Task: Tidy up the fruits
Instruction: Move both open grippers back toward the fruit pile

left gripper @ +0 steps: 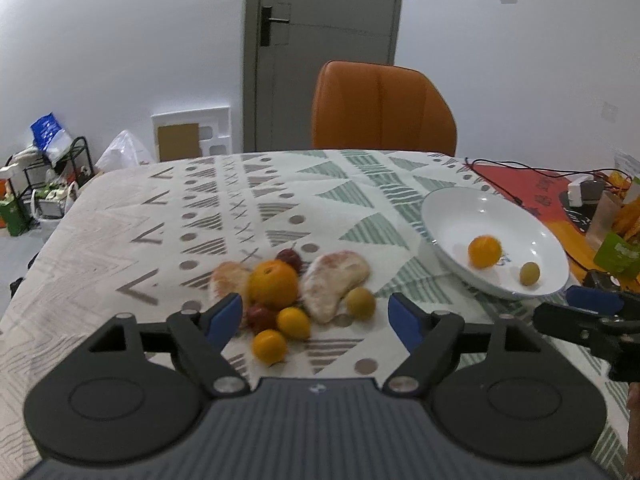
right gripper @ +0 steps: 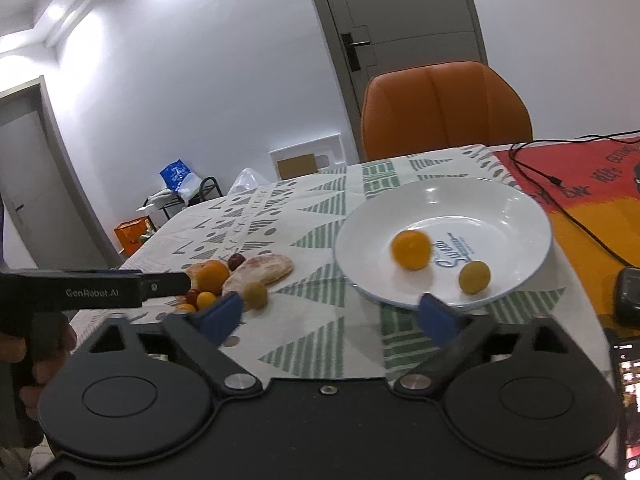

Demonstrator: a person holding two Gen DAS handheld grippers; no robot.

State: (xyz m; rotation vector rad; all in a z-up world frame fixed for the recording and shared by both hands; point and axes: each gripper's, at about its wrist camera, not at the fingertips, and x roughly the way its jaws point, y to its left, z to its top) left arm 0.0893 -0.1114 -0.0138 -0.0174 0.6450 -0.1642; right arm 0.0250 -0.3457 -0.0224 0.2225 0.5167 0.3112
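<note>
Spreading wide at the bottom of the left wrist view, the left gripper (left gripper: 316, 314) holds nothing; its blue fingertips (left gripper: 226, 316) frame a heap of fruit on the patterned tablecloth (left gripper: 120, 216). Between them, just beyond the tips, lie a small yellow fruit (left gripper: 270, 346), a second one (left gripper: 294, 322) and a dark red fruit (left gripper: 260, 317). Behind these sits a large orange (left gripper: 274, 284), with a pomelo wedge (left gripper: 334, 282) to its right, a smaller wedge (left gripper: 228, 278) to its left and another dark red fruit (left gripper: 289, 258) at the back. A yellow-green fruit (left gripper: 360, 303) rests at the right end of the big wedge.

At the right of that frame a white bowl (left gripper: 452, 216) holds a blurred orange fruit (left gripper: 485, 251) and a small greenish fruit (left gripper: 529, 273), apart from each other. An orange chair (left gripper: 382, 106) stands behind the table, before a grey door (left gripper: 324, 20).

Low in the right wrist view, the right gripper (right gripper: 330, 316) is likewise gaping and empty, its right blue tip overlapping the near rim of the bowl. A hand (right gripper: 32, 354) at the left edge grips the other tool. A black cable (right gripper: 536, 172) trails over a red and orange cloth (right gripper: 592, 208) in the upper right.
</note>
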